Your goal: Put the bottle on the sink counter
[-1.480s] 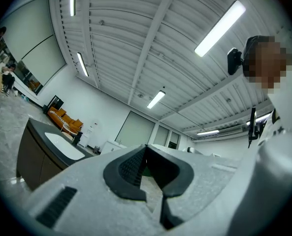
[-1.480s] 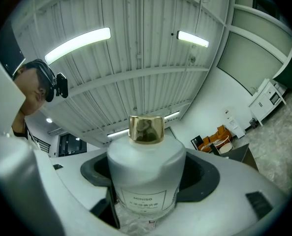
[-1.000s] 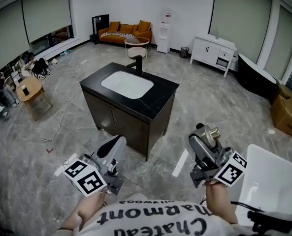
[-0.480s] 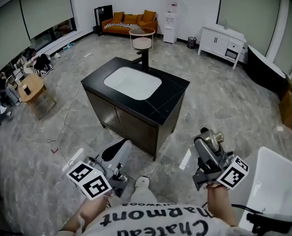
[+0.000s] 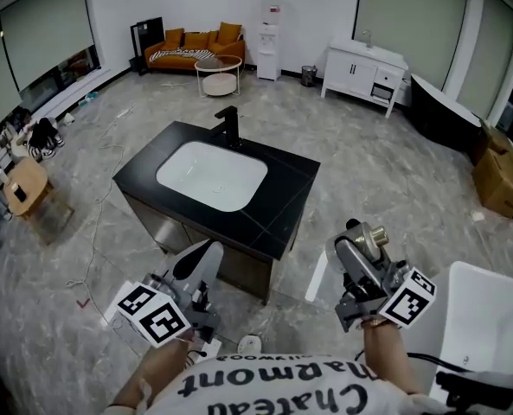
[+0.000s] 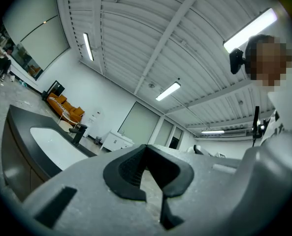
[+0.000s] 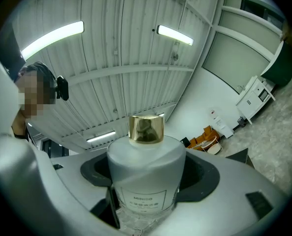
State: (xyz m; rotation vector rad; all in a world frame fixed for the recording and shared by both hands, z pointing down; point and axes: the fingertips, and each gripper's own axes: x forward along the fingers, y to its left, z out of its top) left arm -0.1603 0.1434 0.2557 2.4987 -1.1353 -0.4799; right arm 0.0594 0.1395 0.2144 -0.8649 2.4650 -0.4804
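A frosted white bottle (image 7: 145, 176) with a gold cap (image 5: 374, 236) sits clamped between the jaws of my right gripper (image 5: 361, 251), held low at the right of the head view, apart from the counter. The black sink counter (image 5: 278, 206) with its white basin (image 5: 211, 175) and black tap (image 5: 230, 125) stands ahead, left of centre. My left gripper (image 5: 197, 266) hovers just in front of the counter's near edge; its jaws meet with nothing between them. The counter also shows at the left in the left gripper view (image 6: 22, 127).
A white tub or chair (image 5: 490, 318) stands at the right by my right arm. Cables (image 5: 100, 232) trail over the marble floor left of the counter. Farther off are an orange sofa (image 5: 191, 46), a round table (image 5: 218, 74), a white cabinet (image 5: 364, 67) and cardboard boxes (image 5: 503, 180).
The sink counter has come closer and shifted left in the head view as the person stepped towards it. Both grippers keep their pose; the bottle stays held in the right one.
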